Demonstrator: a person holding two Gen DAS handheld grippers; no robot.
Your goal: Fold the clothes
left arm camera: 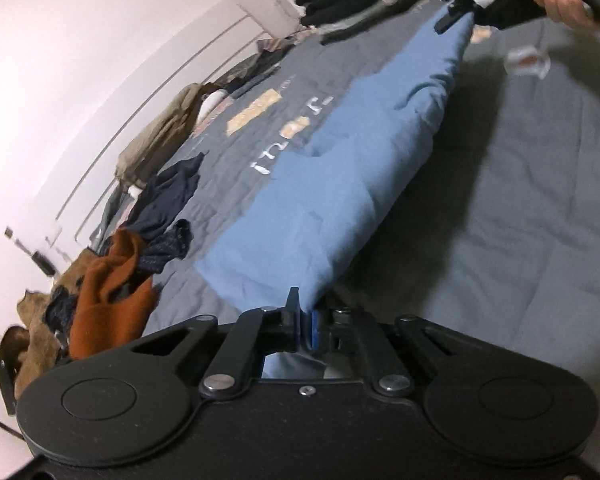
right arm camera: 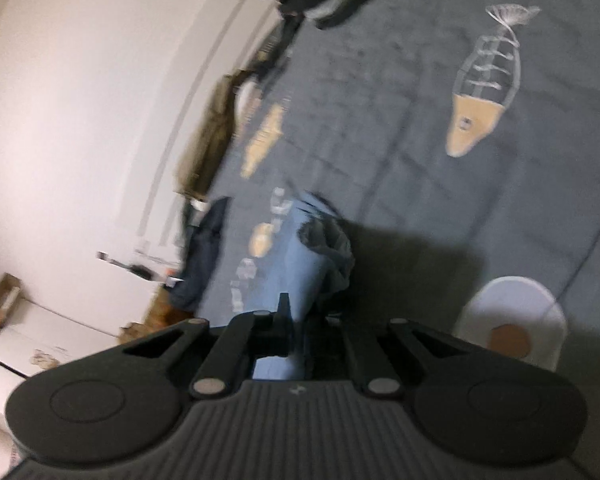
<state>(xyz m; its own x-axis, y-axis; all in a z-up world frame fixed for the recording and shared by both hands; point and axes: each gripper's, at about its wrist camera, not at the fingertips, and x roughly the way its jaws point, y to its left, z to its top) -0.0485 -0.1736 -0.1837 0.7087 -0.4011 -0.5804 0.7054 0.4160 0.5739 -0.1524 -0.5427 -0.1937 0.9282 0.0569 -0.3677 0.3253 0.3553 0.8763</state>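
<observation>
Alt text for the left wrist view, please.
The left gripper is shut on one end of a blue garment, stretched above a grey bedspread to the right gripper pinching its far end. Loose clothes lie piled at left.

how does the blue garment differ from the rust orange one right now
The blue garment is stretched in the air between the left gripper and the right gripper; the rust orange garment lies crumpled in the pile, untouched. Blue looks long and smooth, orange bunched. Both are over the grey quilt.

White marks on the grey bedcover [left arm camera: 520,208] are too blurred to read.
</observation>
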